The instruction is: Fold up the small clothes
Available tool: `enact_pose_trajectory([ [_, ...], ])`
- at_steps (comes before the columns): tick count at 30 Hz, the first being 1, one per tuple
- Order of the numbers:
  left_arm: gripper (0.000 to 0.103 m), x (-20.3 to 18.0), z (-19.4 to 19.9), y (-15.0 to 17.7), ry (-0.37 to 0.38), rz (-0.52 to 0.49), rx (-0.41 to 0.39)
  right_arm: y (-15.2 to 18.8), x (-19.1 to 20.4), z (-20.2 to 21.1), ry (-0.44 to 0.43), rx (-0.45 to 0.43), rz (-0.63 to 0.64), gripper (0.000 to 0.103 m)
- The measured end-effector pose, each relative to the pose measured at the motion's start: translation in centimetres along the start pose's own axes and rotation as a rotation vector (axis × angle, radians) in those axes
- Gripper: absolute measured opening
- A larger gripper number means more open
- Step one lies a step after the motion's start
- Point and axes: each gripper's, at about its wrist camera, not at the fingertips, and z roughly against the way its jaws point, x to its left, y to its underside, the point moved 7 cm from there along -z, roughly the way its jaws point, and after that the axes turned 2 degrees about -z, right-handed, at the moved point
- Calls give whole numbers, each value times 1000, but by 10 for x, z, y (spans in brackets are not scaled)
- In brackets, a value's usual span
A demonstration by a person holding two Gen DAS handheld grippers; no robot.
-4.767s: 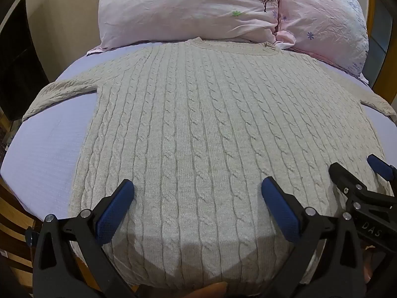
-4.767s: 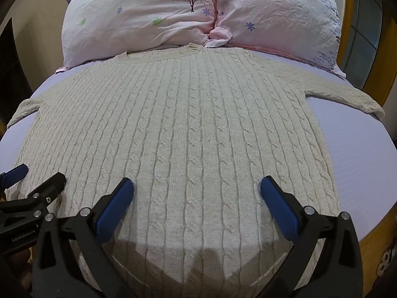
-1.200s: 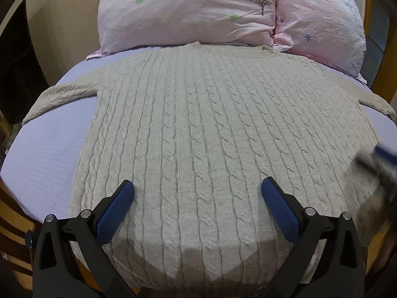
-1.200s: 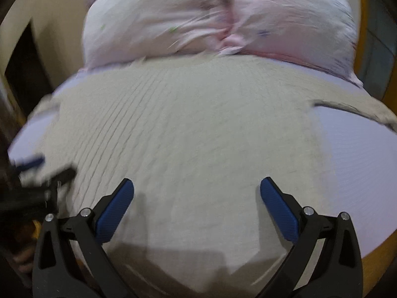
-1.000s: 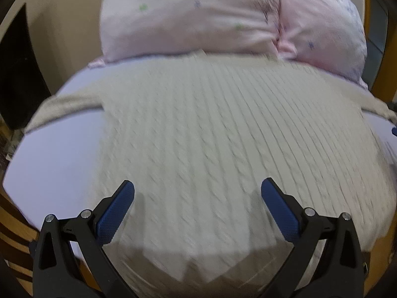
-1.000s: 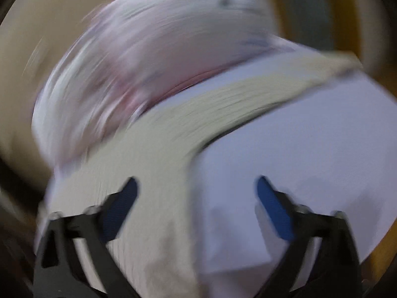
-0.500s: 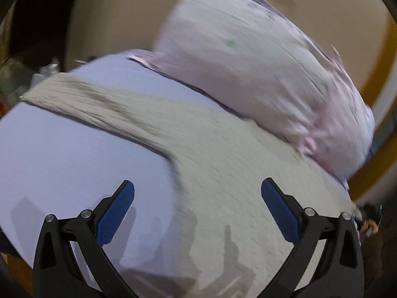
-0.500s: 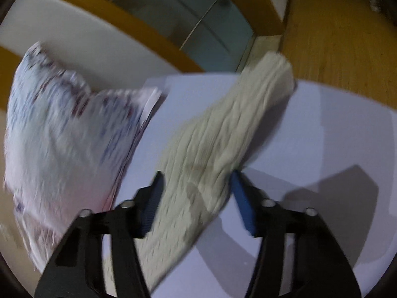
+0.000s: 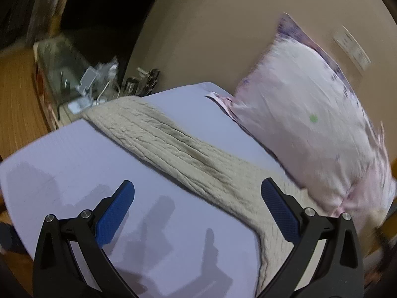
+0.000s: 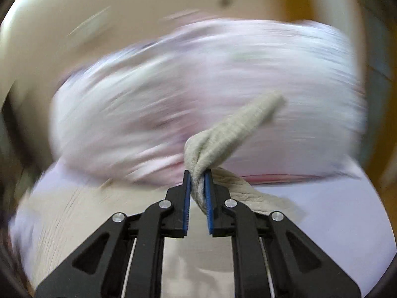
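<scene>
A beige cable-knit sweater lies flat on the lavender bed sheet (image 9: 74,154). In the left wrist view its left sleeve (image 9: 158,136) stretches flat toward the bed's corner. My left gripper (image 9: 197,193) is open and empty, just above the sheet near where that sleeve joins the body. In the right wrist view my right gripper (image 10: 197,181) is shut on the sweater's right sleeve (image 10: 230,129), lifted off the bed, with the cuff sticking up past the jaws. The sweater body (image 10: 82,213) lies blurred below.
Pink flowered pillows (image 9: 310,114) lean against the beige wall at the head of the bed; they also show, blurred, in the right wrist view (image 10: 198,92). A cluttered bedside stand (image 9: 91,84) and wooden floor (image 9: 17,94) lie past the bed's left edge.
Both grippers left the hem and swung out to the sleeves. My right gripper closed on the right sleeve and lifted it. My left gripper moved over the left sleeve, still open.
</scene>
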Motion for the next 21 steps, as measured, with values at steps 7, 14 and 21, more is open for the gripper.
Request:
enact_pose_trajectory([
  [7, 101, 33, -25, -18, -16, 129, 42, 37, 92, -14, -172, 76, 96, 75],
  [14, 74, 65, -50, -39, -6, 259, 42, 35, 7, 14, -120, 46, -94, 84],
  [21, 11, 66, -50, -54, -75, 280, 63, 48, -37, 23, -118, 50, -212, 85],
])
